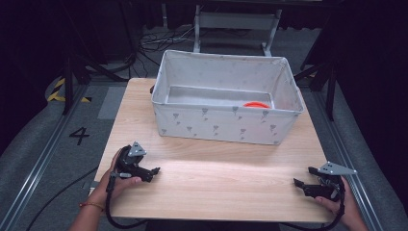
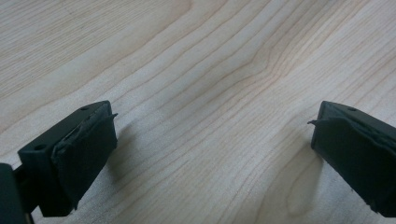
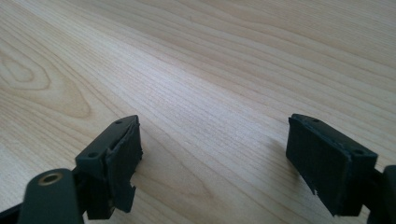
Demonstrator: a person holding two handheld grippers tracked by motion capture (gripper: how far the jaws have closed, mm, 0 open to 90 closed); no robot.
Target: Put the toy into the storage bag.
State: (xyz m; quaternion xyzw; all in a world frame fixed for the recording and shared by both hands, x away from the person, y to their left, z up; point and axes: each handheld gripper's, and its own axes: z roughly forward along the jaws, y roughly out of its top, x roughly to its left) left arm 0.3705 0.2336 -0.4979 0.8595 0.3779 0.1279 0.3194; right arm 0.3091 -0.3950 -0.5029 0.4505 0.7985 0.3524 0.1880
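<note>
Two hand-held grippers rest low over a pale wooden table, one at each near corner, with a single fabric bin standing beyond them. The left gripper, held in the person's left hand, points inward across the bare wood; its two black jaws stand wide apart with nothing between them, as the left gripper view confirms, where the left gripper frames only wood grain. The right gripper, held in the right hand, mirrors it from the opposite side, its two jaws likewise spread wide and empty; in the right gripper view the right gripper has open table between its worn pads.

Ahead of both pairs of jaws, well apart from them, sits one white fabric bin printed with small grey motifs. Inside it, toward the end that lies on the right gripper's side, lies one orange ring-shaped object, partly hidden by the bin's front wall. A black cable trails from the left gripper off the near edge of the table.
</note>
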